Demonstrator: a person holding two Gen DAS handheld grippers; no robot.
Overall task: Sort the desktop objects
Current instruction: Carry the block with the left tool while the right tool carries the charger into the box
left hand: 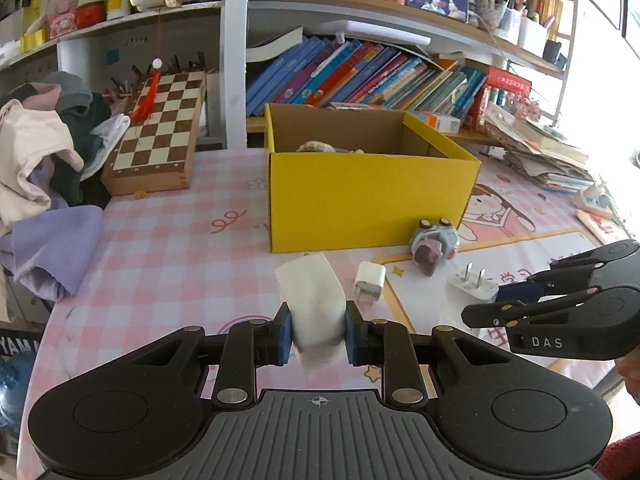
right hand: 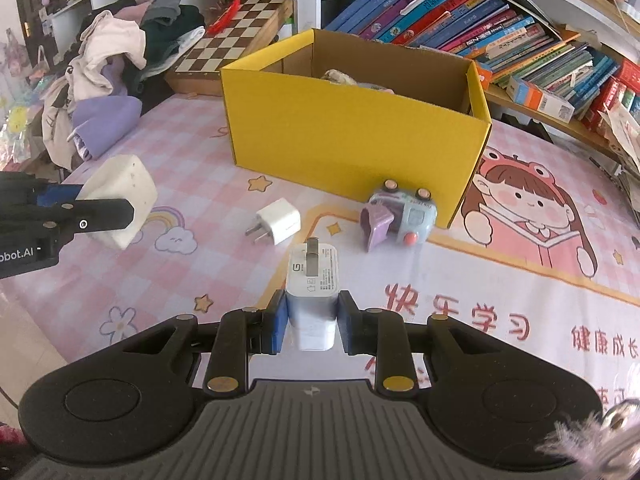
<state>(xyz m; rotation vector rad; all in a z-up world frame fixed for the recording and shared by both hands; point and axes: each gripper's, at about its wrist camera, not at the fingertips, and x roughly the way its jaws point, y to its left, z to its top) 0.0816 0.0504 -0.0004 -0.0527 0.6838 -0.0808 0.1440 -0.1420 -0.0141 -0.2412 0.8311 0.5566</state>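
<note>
Both blue finger pads (left hand: 282,334) of the left gripper (left hand: 316,334) press the sides of a white block (left hand: 310,300), which sits clamped between them with its far end sticking out toward the box. From the right wrist view the same block hangs off the table mat, raised at the left edge of the scene.

Fingers (right hand: 278,326) of the right gripper (right hand: 312,326) stand at either side of a large white charger (right hand: 313,292); the left pad looks to touch it, but a thin gap seems to show on the right, so I cannot tell whether the grip is closed. Its two metal prongs point away, toward the far side.

Just beyond, a small white plug (right hand: 278,222) lies on its side on the pink checked table mat (right hand: 192,176), between the block and the large charger. To the right of it a small toy car (right hand: 400,216) in pale blue and purple rests just beside the near right corner of the box.

Farther back stands the yellow cardboard box (right hand: 352,136), open at the top, with some pale things lying inside that are too hidden to name. Left of it, a wooden chessboard (left hand: 160,132) leans against the back, and a heap of clothes (left hand: 44,160) lies at the far left. Rows of books (left hand: 352,76) fill the shelf behind the box.
</note>
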